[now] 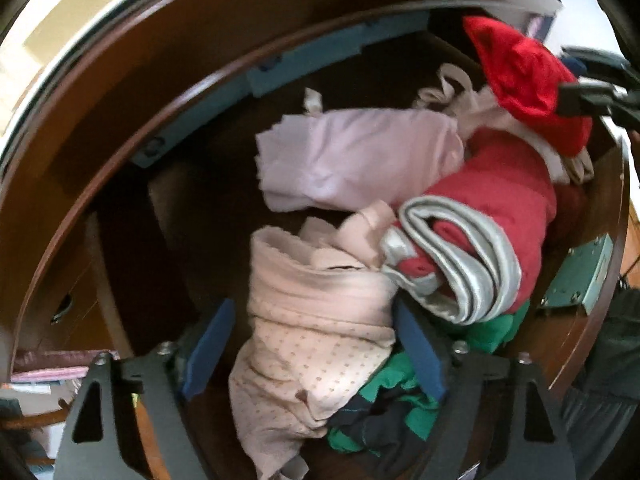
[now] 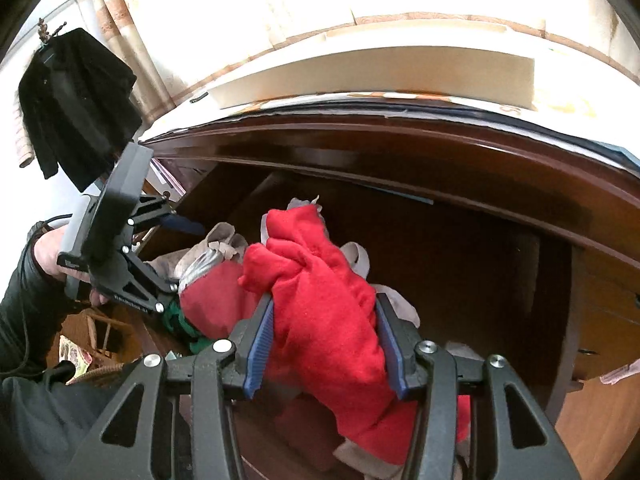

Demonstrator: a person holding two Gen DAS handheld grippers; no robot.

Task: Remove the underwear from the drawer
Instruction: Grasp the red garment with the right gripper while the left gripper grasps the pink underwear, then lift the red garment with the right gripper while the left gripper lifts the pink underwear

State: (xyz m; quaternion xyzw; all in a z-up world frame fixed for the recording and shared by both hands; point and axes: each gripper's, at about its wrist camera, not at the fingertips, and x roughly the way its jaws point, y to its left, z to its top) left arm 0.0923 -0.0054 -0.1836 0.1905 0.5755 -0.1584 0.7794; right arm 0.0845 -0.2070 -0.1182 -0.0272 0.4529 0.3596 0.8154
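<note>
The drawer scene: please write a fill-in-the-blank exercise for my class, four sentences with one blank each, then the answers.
1. The right gripper is clamped on a ____ garment.
2. The left gripper straddles a pale ____ dotted garment.
3. The clothes lie in a dark ____ drawer.
4. Beside the dotted garment, under the striped band, lies a ____ cloth.

Answers: red; pink; wooden; green

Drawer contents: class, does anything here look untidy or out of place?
Yes. The clothes lie in a jumbled heap crowded to one side of the drawer, crumpled rather than folded flat, while the other side is bare wood. Nothing looks torn or spilled.
</note>
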